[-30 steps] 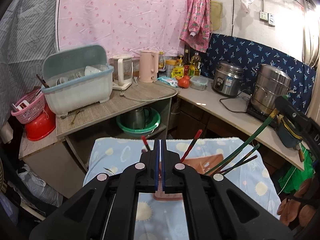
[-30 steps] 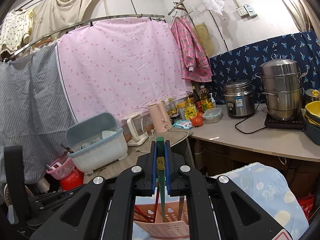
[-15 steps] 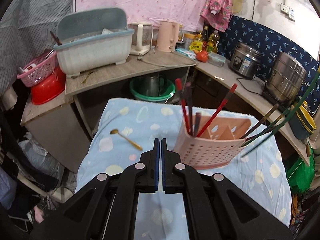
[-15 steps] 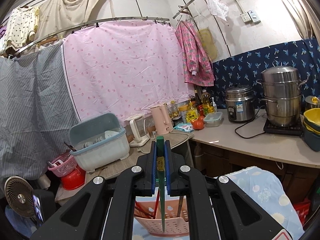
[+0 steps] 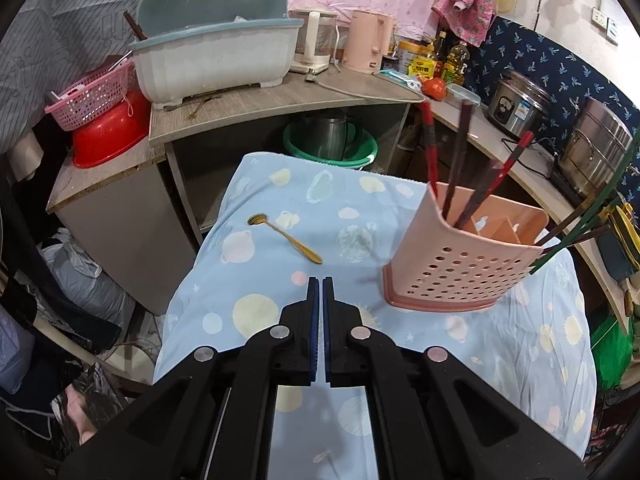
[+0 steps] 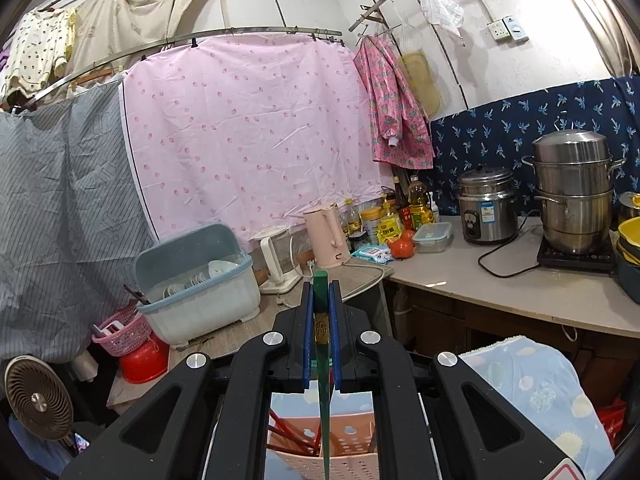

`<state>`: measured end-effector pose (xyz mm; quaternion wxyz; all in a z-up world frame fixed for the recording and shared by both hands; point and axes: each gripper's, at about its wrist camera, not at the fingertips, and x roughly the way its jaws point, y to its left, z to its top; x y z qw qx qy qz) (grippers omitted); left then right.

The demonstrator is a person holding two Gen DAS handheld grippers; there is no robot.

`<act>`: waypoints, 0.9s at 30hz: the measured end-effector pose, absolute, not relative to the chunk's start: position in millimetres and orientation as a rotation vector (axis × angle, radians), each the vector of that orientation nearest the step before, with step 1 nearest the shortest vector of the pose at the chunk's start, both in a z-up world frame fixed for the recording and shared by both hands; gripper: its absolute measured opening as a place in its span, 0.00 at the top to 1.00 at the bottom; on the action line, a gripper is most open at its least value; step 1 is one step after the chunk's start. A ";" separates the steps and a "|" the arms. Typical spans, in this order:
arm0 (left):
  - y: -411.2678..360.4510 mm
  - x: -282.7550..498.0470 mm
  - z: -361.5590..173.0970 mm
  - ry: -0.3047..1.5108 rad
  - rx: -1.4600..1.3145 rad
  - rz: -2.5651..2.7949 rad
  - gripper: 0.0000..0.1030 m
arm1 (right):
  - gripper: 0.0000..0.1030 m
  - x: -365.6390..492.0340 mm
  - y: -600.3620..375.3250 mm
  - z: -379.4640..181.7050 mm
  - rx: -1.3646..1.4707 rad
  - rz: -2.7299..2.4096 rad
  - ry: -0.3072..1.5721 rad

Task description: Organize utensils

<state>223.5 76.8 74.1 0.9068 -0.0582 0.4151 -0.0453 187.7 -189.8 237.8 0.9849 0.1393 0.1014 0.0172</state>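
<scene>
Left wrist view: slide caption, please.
Shut left gripper above blue cloth, gold spoon lying ahead, pink utensil holder with chopsticks alongside.

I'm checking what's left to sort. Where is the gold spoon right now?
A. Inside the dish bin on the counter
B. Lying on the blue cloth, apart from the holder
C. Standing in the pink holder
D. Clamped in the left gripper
B: the spoon lies flat on the cloth, clear of the holder, and the left gripper ahead of it is shut with nothing in it.
</scene>
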 end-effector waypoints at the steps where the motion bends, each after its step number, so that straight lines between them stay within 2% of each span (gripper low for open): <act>1: 79.5 226.7 70.2 0.867 -0.127 -0.091 0.98 | 0.93 190.3 -188.6 236.8 0.276 0.036 0.209; 9: 85.8 263.8 44.6 0.931 -0.191 -0.098 0.97 | 0.93 203.1 -178.6 239.0 0.264 0.057 0.211; 13: 75.6 296.9 27.3 0.954 -0.197 -0.104 0.78 | 0.93 210.6 -175.5 238.8 0.253 0.060 0.212; 15: 70.8 312.1 16.2 0.973 -0.197 -0.098 0.73 | 0.93 215.6 -174.9 236.7 0.248 0.058 0.216; 27: 70.8 367.1 -47.4 1.094 -0.307 -0.056 0.75 | 0.93 252.7 -182.1 210.9 0.262 0.044 0.275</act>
